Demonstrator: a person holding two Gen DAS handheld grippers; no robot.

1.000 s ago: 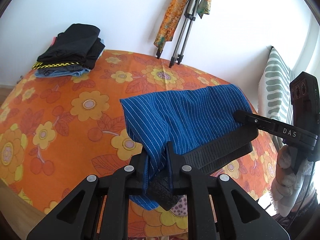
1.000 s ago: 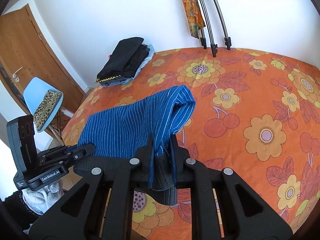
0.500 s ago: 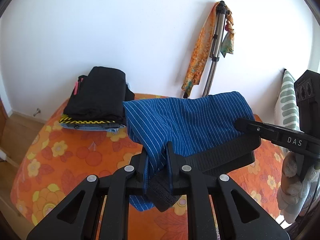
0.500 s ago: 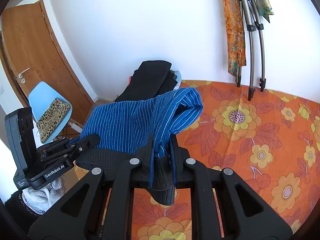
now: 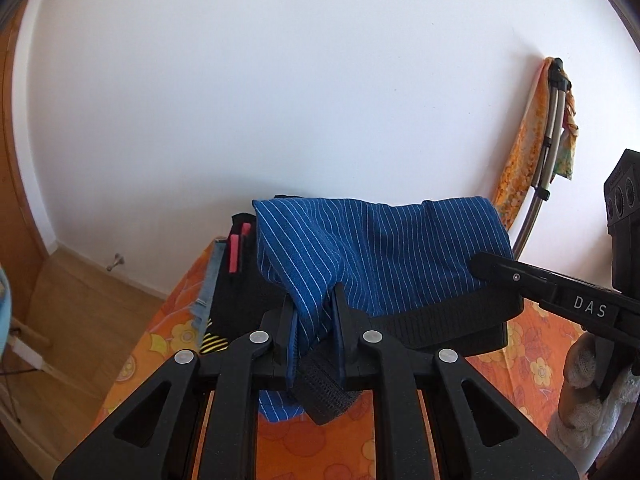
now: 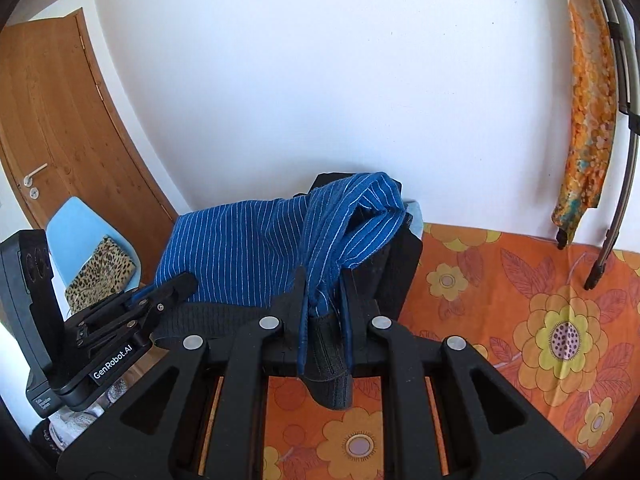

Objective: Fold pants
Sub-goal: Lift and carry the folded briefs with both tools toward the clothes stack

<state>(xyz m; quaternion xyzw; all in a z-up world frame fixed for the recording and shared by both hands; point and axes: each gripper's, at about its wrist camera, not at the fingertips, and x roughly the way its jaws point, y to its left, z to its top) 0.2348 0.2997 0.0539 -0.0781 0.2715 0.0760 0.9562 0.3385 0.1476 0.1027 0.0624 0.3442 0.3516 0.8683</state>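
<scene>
Blue pinstriped pants point(image 5: 384, 256) hang folded between my two tongs, lifted clear of the orange flowered surface point(image 6: 520, 320). My left tongs point(image 5: 314, 316) are clamped on the cloth near its black elastic waistband point(image 5: 440, 320), and a bunch of blue fabric and black band pokes out below the jaws. My right tongs point(image 6: 323, 300) are clamped the same way on the other end; from the left wrist view they come in at 3 o'clock point(image 5: 540, 284), held by my hand in a knitted sleeve point(image 5: 584, 392). Behind the pants, toward 12 o'clock, a stack of folded dark clothes point(image 5: 236, 280) sits on the surface against the white wall. From the right wrist view, a wooden door point(image 6: 60, 140) and a light blue chair point(image 6: 80, 228) stand at 9 o'clock, and a patterned scarf point(image 6: 592, 112) hangs at 2 o'clock.
</scene>
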